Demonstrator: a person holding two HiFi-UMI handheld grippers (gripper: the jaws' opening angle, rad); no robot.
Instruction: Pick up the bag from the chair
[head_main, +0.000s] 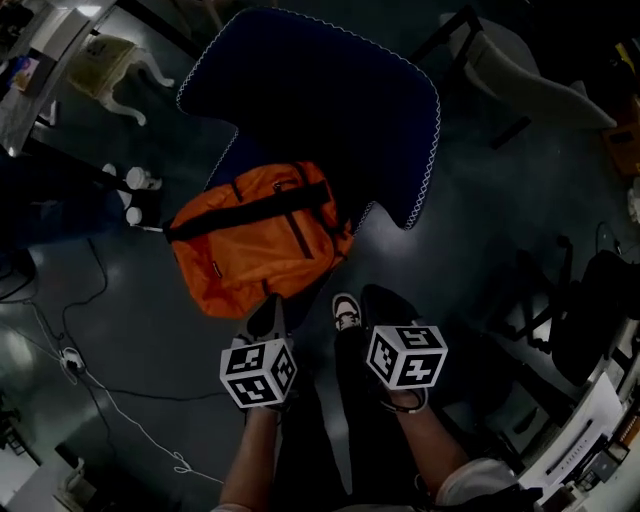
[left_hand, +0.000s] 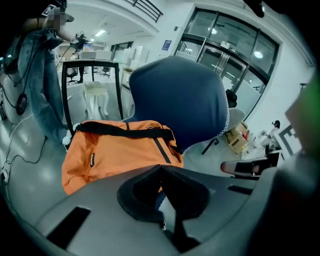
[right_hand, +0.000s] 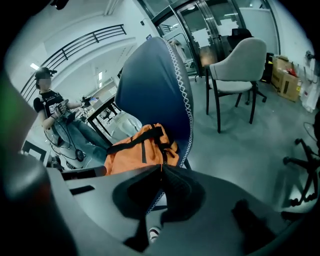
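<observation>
Bag (head_main: 255, 240), orange w/ black strap, lies on seat of blue chair (head_main: 320, 90), against backrest. L gripper (head_main: 270, 308): fingers (left_hand: 142, 192) closed tip to tip, nothing between them; tip just beside bag's near edge. R gripper (head_main: 385, 300): fingers (right_hand: 142, 192) likewise pressed together, empty; held beside L gripper, near person's shoe (head_main: 345, 312). Grey chair (right_hand: 235, 65) stands well apart, beyond blue chair.
</observation>
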